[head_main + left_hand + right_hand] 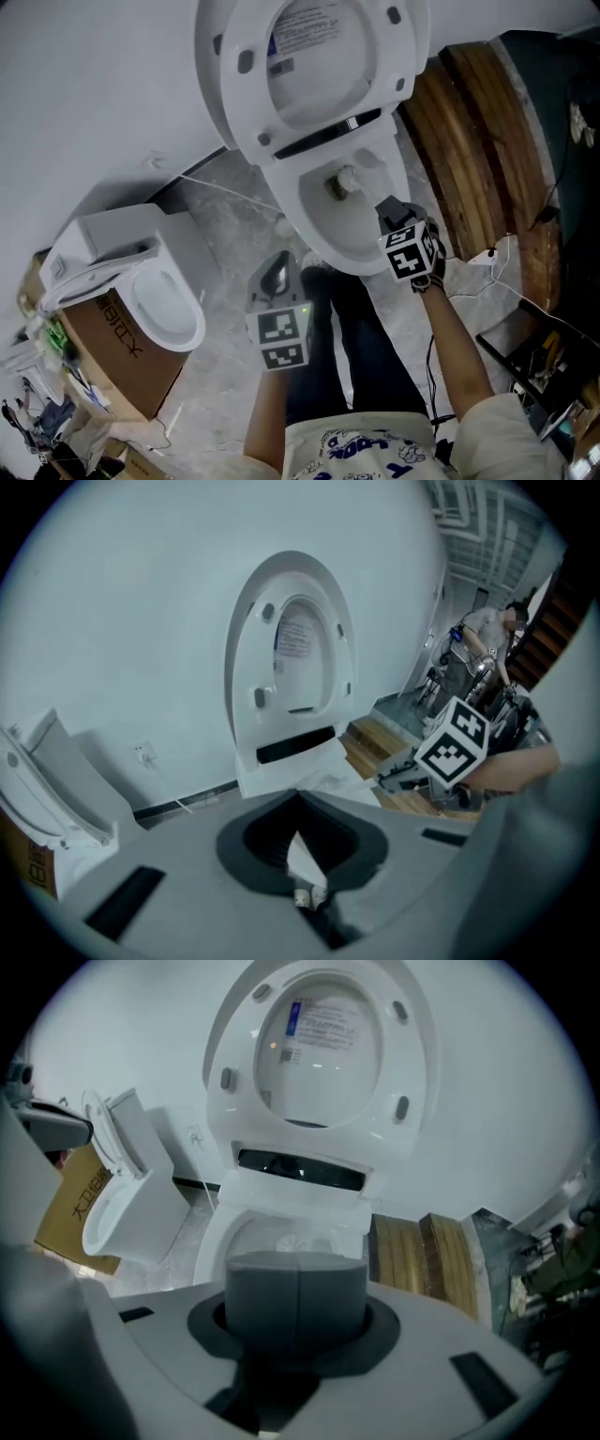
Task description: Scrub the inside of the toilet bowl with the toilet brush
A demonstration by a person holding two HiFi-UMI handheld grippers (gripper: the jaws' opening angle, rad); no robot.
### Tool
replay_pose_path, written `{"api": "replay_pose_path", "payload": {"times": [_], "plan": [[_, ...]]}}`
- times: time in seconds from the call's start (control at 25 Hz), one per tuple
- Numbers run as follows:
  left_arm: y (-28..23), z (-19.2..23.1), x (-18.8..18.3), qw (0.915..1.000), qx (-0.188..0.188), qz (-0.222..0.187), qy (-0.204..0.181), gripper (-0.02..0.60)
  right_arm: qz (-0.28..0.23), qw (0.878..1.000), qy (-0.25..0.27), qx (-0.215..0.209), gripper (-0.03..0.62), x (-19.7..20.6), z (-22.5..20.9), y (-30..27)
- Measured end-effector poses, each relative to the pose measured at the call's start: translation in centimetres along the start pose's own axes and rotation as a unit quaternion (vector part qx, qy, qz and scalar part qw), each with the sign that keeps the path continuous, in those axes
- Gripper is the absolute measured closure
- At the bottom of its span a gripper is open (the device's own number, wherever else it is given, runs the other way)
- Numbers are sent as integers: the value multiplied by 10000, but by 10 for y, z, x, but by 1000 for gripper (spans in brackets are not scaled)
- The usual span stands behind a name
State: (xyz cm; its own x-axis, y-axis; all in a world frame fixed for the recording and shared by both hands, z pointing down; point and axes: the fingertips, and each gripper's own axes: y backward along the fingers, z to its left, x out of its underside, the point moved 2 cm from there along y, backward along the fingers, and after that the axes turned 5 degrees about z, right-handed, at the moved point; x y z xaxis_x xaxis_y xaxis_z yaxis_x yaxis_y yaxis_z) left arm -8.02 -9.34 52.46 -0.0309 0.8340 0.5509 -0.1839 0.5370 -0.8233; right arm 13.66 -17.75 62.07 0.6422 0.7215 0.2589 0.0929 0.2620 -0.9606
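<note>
White toilet bowl (323, 225), frame centre, seat raised; toilet brush (348, 176) head inside it.
Right tool (392, 214) apparently clamped on the brush handle; left tool (276, 274) parted, empty. Risk: handle twisting in the jaws under scrubbing pressure.

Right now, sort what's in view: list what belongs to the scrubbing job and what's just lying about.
For the job:
- toilet bowl, lid raised
- brush, its head inside the bowl
- right tool, shut on the brush

Just lying about:
- second toilet, resting on a cardboard box
- wooden planks on the floor beside the toilet
</note>
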Motion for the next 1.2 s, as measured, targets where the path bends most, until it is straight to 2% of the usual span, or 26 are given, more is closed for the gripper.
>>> {"api": "replay_pose_path", "payload": {"times": [0.24,0.56,0.96,1.2], "plan": [[26,-20,-22,9996,84,-230,-115,578,-344,9956,-853,193,433,15,-1,70],[68,-34,-62,9975,-5,-676,-216,578,-905,9828,-1557,407,433,18,-3,152],[129,-58,-117,9901,-107,-1350,-361,578,-1784,9651,-1847,510,433,-2,-6,249],[163,-65,-151,9820,-220,-1822,-445,578,-2393,9493,-1952,589,433,-18,-19,300]]}}
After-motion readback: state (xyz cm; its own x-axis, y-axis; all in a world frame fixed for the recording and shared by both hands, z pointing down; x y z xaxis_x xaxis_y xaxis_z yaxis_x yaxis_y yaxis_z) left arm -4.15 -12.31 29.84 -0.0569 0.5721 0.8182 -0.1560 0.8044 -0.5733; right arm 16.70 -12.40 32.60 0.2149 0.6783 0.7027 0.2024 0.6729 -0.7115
